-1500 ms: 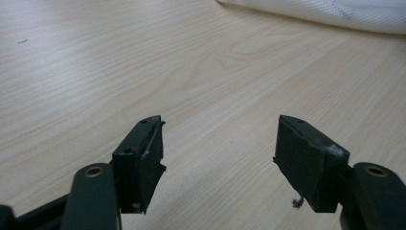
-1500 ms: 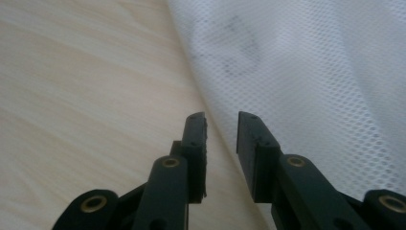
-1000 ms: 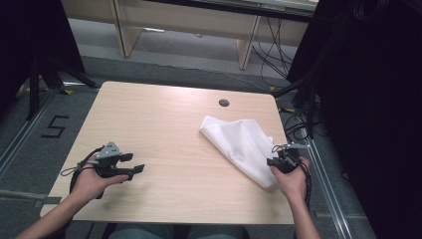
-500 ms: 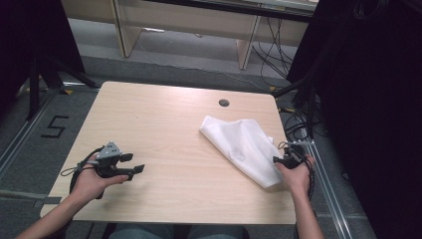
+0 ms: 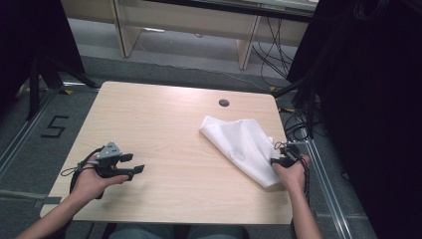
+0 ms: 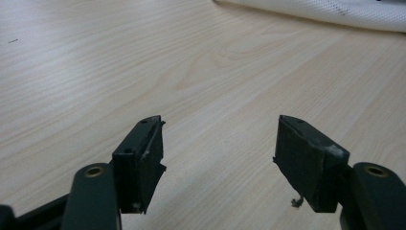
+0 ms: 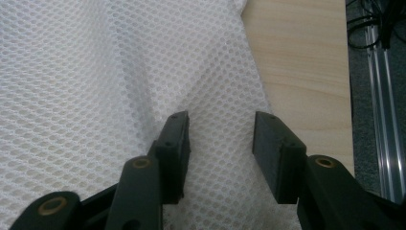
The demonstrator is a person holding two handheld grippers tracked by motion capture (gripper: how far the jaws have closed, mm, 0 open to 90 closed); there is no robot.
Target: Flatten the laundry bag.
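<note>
A white mesh cloth (image 5: 242, 143) lies crumpled on the right half of the light wooden table (image 5: 164, 119). My right gripper (image 5: 276, 160) rests at the cloth's near right edge. Its jaws have just been opening and now stand wide over the mesh cloth (image 7: 95, 72). A fold lies between the right gripper's (image 7: 220, 139) pads, which do not press on it. My left gripper (image 5: 133, 164) is held low over bare wood at the near left, open with nothing in it. In the left gripper view, the left gripper (image 6: 220, 143) points toward the cloth's edge (image 6: 335, 10) far ahead.
A round cable hole (image 5: 224, 102) sits near the table's far edge. Black cables (image 5: 298, 130) and a metal rail (image 5: 323, 184) run along the floor just past the table's right edge. A taped "5" (image 5: 53, 126) marks the floor at left.
The right gripper's jaws have spread apart and let the cloth's edge settle, and the right hand has shifted a little lower toward the near edge. The left hand has stayed put.
</note>
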